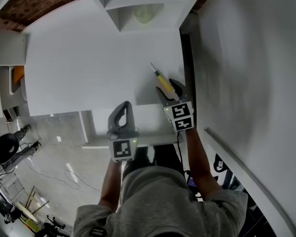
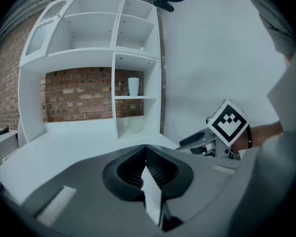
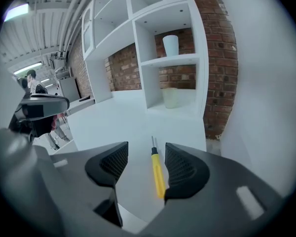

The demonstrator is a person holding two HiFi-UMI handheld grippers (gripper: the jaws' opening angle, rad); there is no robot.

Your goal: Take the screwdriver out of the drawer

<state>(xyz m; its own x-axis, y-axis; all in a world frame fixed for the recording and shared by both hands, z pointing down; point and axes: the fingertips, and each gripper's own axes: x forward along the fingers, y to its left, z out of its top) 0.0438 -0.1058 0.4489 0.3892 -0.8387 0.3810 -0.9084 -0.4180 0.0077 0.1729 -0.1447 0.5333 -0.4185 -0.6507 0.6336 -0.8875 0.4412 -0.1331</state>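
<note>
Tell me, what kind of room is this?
Probably a workshop or test room: a white desk, white shelves against a brick wall, and a yellow screwdriver lying on the desk.

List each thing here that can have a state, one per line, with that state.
screwdriver: lying flat on the white desk, not gripped.
right gripper: open, with the screwdriver lying between its jaws.
left gripper: shut, nothing held.
upper cup: upright on the shelf.
lower cup: upright in the compartment beneath that shelf.

no readable text or labels
</note>
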